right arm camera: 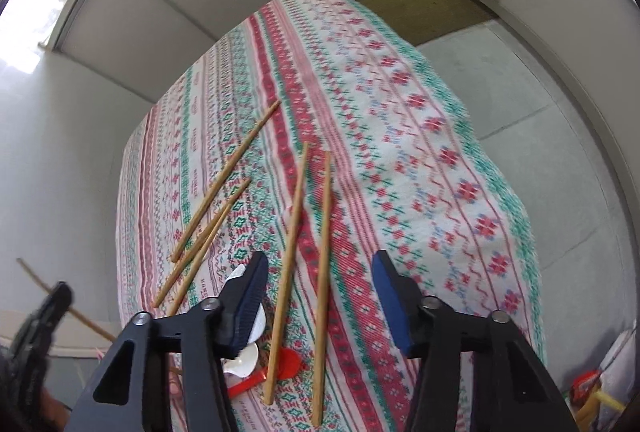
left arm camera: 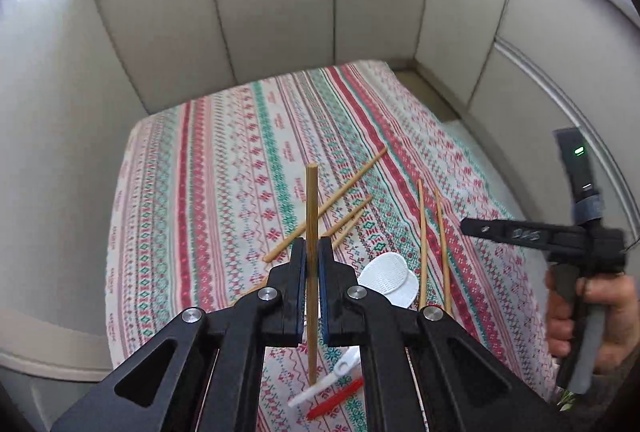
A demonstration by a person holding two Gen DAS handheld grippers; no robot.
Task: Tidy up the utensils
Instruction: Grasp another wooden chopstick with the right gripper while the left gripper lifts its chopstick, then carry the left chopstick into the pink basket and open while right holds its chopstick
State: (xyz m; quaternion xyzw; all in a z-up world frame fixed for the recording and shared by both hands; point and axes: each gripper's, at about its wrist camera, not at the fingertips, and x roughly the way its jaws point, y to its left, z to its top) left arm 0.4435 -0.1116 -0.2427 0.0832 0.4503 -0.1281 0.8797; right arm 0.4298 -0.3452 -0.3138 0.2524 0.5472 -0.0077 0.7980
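Nearest us, left gripper clenched on one upright chopstick, lifted clear of the patterned tablecloth. Right gripper, jaws apart and gripping nothing, hangs over a chopstick pair. At 11 o'clock beyond, three more chopsticks lie loose.

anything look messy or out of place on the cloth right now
Yes: the loose chopsticks lie scattered at mismatched angles on the tablecloth, only two roughly parallel. One chopstick is off the cloth, pinched in the left gripper.
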